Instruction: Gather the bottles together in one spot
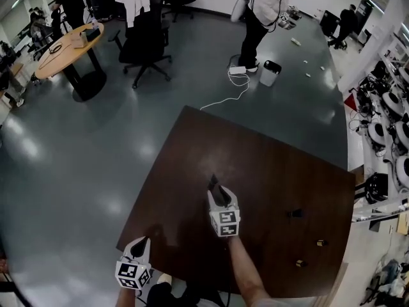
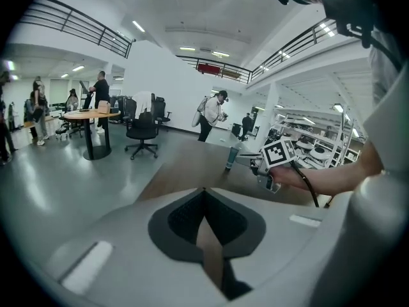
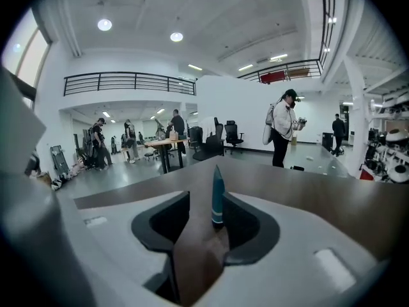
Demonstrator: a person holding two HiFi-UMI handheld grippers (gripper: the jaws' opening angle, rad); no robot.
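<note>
My left gripper (image 2: pixel 204 192) hangs nearest me, at the near edge of the table (image 1: pixel 268 165). Its fingers are clenched tip to tip with nothing between them.

A little further in, over the middle of the table, my right gripper (image 3: pixel 206 200) has its fingers released and standing apart. The teal bottle (image 3: pixel 218 194) stands upright on the table between their tips, closer to the right finger. I see no pad pressing on it, so it looks to be standing on its own there.

Off to my right, well apart from that bottle, three small things sit on the table: a dark one (image 1: pixel 294 213) further in, and two lighter ones (image 1: pixel 321 242) (image 1: pixel 300 263) nearer the right edge. They are too small to make out clearly, but I take them for the other bottles.

By my reckoning the gathering has hardly begun. One bottle stands alone mid-table and the other three lie loosely spread on the right. They all have yet to be brought to one spot.
</note>
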